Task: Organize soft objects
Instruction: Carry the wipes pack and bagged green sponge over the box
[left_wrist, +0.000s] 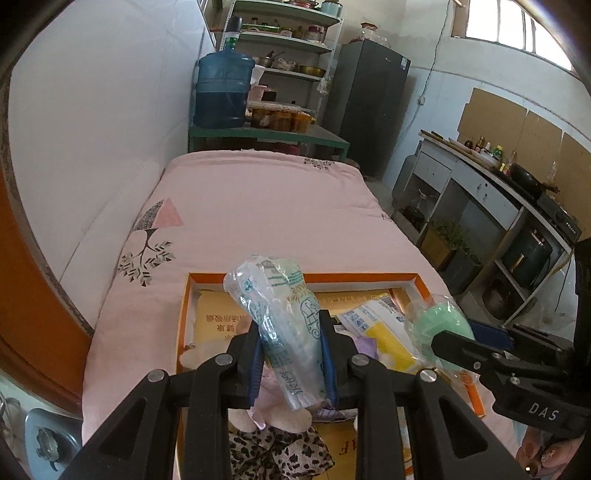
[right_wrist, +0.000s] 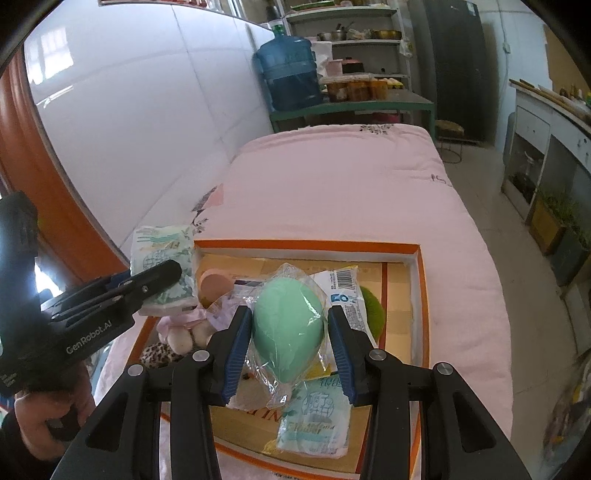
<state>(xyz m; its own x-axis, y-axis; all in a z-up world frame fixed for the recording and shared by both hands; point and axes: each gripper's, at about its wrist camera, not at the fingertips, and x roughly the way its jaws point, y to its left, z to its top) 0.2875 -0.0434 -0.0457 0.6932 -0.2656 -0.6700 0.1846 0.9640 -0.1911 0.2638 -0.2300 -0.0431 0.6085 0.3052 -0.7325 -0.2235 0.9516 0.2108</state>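
Left wrist view: left gripper (left_wrist: 291, 363) clamped on clear plastic tissue pack with green print (left_wrist: 279, 325), held above orange-rimmed cardboard box (left_wrist: 369, 277) on pink quilt (left_wrist: 266, 206).

Right wrist view: right gripper (right_wrist: 290, 350) squeezing plastic-wrapped mint-green egg-shaped sponge (right_wrist: 286, 332) over same box; leopard-print plush toy (right_wrist: 162, 352) inside, lower left.

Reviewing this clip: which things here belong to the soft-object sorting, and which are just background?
Job:
- plastic-wrapped tissue pack in left hand-held gripper
- bagged green egg-shaped sponge in right hand-held gripper
- orange-rimmed cardboard box

Background:
- blue water jug
- dark fridge
- pink quilt
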